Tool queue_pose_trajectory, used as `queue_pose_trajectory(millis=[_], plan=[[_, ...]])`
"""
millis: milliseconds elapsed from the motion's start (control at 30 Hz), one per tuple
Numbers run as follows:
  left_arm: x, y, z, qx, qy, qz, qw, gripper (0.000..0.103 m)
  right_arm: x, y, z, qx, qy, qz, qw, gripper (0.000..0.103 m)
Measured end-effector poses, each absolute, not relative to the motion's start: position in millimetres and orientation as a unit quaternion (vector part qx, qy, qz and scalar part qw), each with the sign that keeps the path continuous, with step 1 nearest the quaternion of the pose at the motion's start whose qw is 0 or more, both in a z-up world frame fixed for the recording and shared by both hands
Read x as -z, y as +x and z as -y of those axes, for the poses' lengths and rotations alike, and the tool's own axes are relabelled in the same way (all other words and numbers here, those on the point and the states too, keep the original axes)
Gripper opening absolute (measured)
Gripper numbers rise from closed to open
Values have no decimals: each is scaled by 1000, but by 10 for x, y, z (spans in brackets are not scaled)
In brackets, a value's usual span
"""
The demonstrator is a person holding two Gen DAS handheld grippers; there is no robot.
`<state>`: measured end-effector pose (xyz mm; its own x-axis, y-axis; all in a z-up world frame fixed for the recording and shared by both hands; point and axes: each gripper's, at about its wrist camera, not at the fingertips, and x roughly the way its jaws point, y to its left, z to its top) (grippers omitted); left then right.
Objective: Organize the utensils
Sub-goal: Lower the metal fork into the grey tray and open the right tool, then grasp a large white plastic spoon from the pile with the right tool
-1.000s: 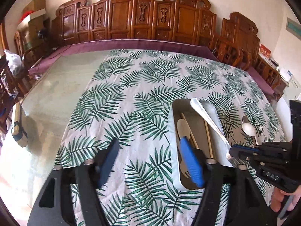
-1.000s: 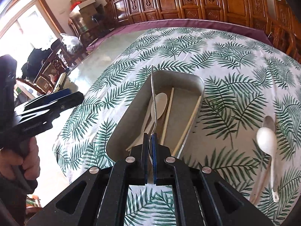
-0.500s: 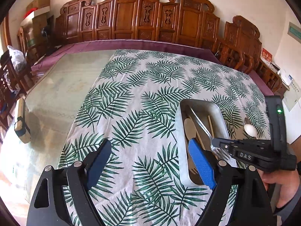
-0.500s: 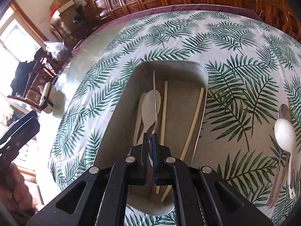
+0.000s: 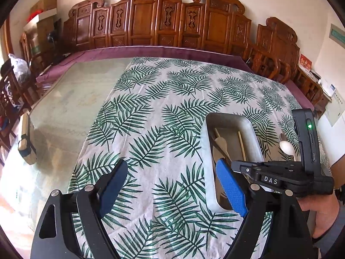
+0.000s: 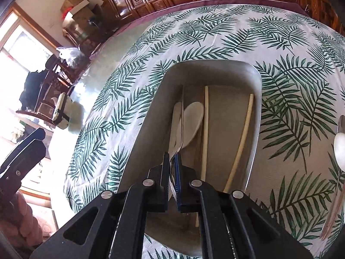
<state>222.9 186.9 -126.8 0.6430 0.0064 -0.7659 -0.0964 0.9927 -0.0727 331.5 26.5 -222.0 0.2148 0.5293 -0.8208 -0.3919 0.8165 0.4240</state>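
A grey metal tray lies on the palm-leaf tablecloth. It holds a pale wooden spoon and two chopsticks. My right gripper is shut on a thin metal utensil, a fork or spoon seen edge-on, low inside the tray beside the wooden spoon. My left gripper is open and empty, above the cloth left of the tray. A white spoon lies on the cloth right of the tray.
A metal spoon lies next to the white one. A small wrapped box sits on the bare glass at the table's left edge. Carved wooden chairs line the far side.
My right gripper has carried the metal utensil from above the tray's rim down into the tray. My left gripper has drawn back a little.
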Motion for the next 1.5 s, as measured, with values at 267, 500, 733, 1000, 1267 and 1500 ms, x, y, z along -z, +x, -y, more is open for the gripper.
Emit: queue_pose_trajectory(millis=[267,500,733,1000,1267,1500], plan=[[1241,2258,-1781,-26,-48,-421,905,81,2108,3253,-179,-312,46,-527,789,6],[1200,2271,-1606,-16,-43,-421,906,81,1850,3088,9,-320,3,-487,813,6],[1216,2294,-1266,5,-37,-420,907,86,1672,2810,648,-302,-28,-456,837,6],[1344,2358,-764,43,-30,-434,899,91,1744,2687,1647,-239,-39,-458,855,6],[1481,2449,-267,71,-17,-448,891,92,2012,2791,2334,-184,-25,-480,857,6],[1587,2502,16,83,-7,-461,884,92,2149,2952,2300,-198,-33,-481,853,19]])
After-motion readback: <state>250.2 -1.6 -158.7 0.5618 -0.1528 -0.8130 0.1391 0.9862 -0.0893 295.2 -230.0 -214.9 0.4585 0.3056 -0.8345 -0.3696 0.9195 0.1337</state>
